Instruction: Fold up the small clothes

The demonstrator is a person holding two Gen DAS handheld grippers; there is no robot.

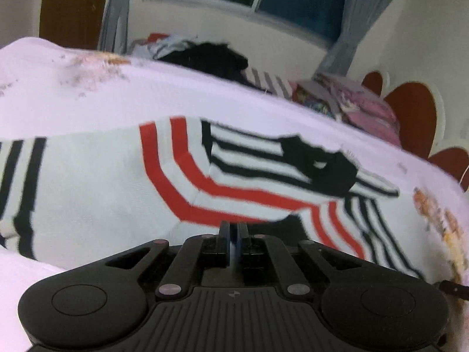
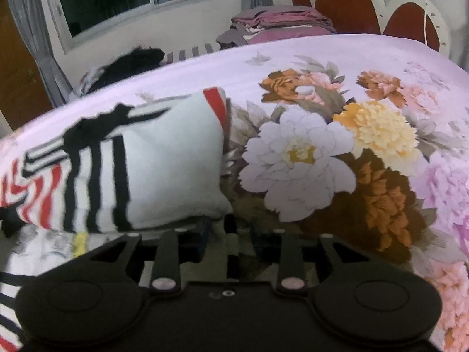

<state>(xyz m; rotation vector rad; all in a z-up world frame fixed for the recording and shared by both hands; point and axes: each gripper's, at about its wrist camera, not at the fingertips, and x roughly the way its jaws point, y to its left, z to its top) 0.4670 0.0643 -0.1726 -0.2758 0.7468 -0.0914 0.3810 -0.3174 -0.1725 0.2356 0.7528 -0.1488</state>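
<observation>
Our left gripper (image 1: 233, 236) has its jaws pressed nearly together on a thin white edge of the striped garment (image 1: 123, 187), so we read it as pinching the cloth at its near hem. Our right gripper (image 2: 229, 228) stands with a clear gap between its fingers, holding nothing, just beside the garment's near right corner and over the floral bedsheet (image 2: 381, 176).

The garment, white with red and black stripes and a black patch, lies on the bed toward the near edge, well apart from the dark clothes pile (image 2: 129, 61) at the far edge and the folded purple stack (image 2: 278, 22) near the headboard (image 2: 348, 3).

We judge the fold to be underway: the right view shows a sleeve or side panel already doubled over the body, giving a thick rounded edge. The near hem has not yet been brought over, and the piece is not yet a compact bundle. Blur hides finer creases.
</observation>
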